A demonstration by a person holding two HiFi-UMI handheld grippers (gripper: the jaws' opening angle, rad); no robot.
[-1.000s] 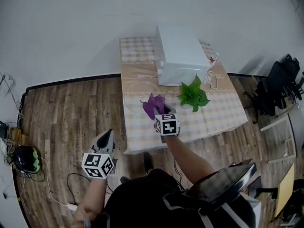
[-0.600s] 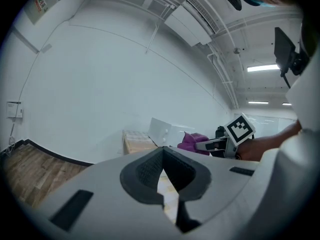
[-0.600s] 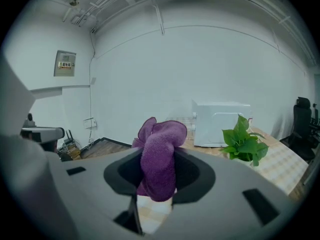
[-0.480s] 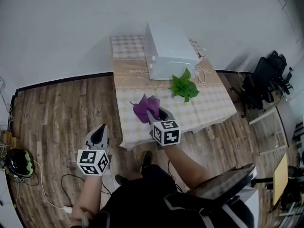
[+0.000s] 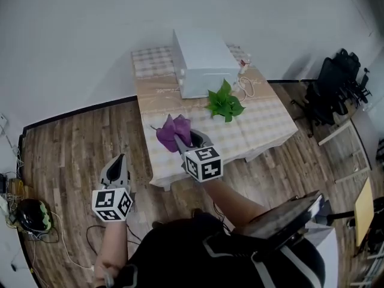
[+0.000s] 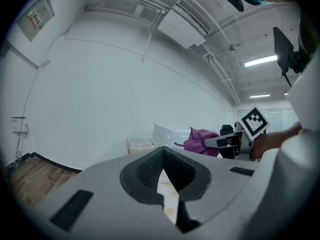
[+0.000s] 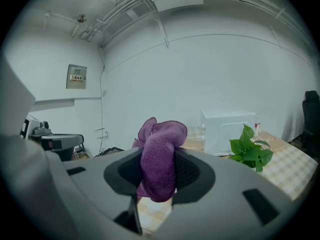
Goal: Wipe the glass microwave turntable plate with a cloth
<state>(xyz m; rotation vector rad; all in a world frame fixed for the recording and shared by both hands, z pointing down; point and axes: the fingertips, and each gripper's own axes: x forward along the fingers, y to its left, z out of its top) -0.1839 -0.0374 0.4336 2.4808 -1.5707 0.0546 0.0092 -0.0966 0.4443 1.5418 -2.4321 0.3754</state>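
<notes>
My right gripper [image 5: 181, 140] is shut on a bunched purple cloth [image 5: 170, 131], held above the front left part of the checked table [image 5: 270, 122]. In the right gripper view the cloth [image 7: 160, 154] fills the gap between the jaws. The glass plate shows only as a faint outline [image 5: 157, 108] on the table beyond the cloth. My left gripper [image 5: 119, 158] hangs over the wooden floor left of the table, jaws together and holding nothing. Its own view shows the closed pads [image 6: 150, 171] and, further off, the cloth [image 6: 200, 141].
A white microwave [image 5: 201, 62] stands at the table's back, with a green plant [image 5: 223, 104] in front of it. Dark office chairs [image 5: 333, 86] stand at the right. A dark round object [image 5: 33, 215] and cables lie on the floor at the left.
The right gripper with the cloth has drawn back from over the plate toward the table's front left edge. The table now looks farther off. The left gripper stays low over the floor.
</notes>
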